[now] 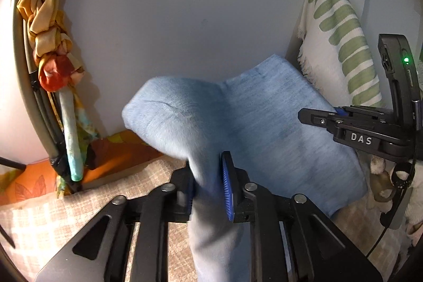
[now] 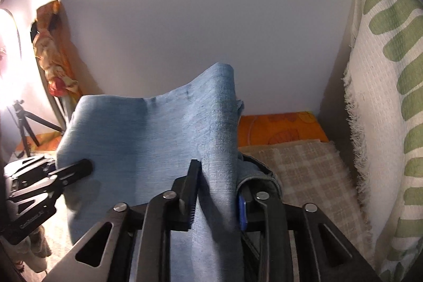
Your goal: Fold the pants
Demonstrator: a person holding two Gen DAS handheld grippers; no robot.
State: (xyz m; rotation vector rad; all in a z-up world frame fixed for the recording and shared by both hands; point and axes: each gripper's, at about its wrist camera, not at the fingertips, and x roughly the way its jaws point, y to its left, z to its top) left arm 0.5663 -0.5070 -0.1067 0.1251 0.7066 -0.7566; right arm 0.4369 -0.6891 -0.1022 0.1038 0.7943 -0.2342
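Pants point(image 1: 264, 123), light blue denim, hang bunched between both tongs.

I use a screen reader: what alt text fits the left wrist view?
The left gripper pinches light blue pants lifted above a checked blanket. The right gripper holds their far edge, near a green-striped cloth.

Plain pale wall point(image 1: 185, 4), checked beige cover point(image 2: 304, 168), green-striped cushion point(image 2: 383, 97), perhaps a lamp's glare point(image 2: 6, 57)
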